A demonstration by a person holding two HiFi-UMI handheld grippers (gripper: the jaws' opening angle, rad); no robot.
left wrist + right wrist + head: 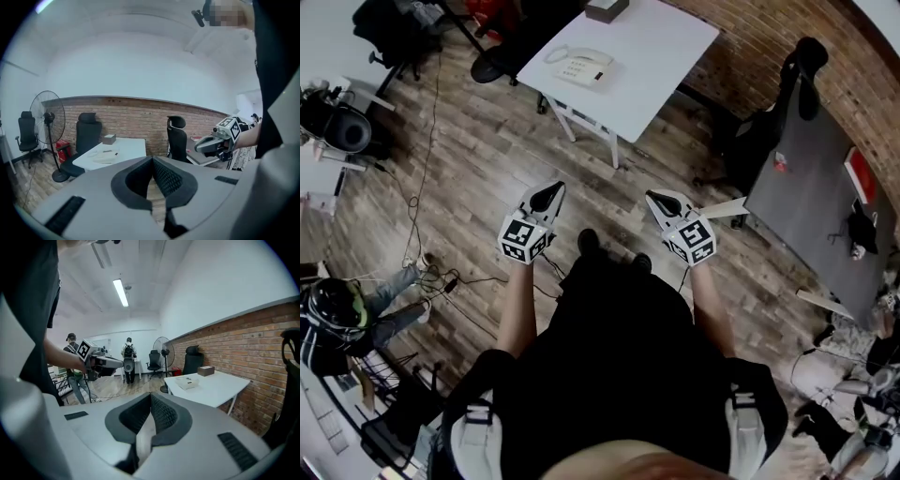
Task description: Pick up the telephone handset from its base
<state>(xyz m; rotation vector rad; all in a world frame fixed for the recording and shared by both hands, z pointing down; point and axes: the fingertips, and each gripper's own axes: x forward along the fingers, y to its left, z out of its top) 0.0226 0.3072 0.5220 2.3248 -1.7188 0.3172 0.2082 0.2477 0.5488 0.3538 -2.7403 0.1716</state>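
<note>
A cream telephone (581,67) stands on the white table (647,66) far ahead of me, its handset (565,54) lying on the base. The left gripper (547,191) and the right gripper (659,198) are held side by side over the wood floor, well short of the table, both shut and empty. In the left gripper view the jaws (152,161) meet, with the table (129,149) beyond and the right gripper (206,144) to the side. In the right gripper view the jaws (151,398) meet; the telephone (186,382) shows small on the table (218,389).
A small box (607,9) sits at the table's far end. Black office chairs (802,70) and a grey desk (811,187) stand at the right. Cables (417,202) trail over the floor at the left, near a seated person (356,314). A floor fan (46,117) stands beside the table.
</note>
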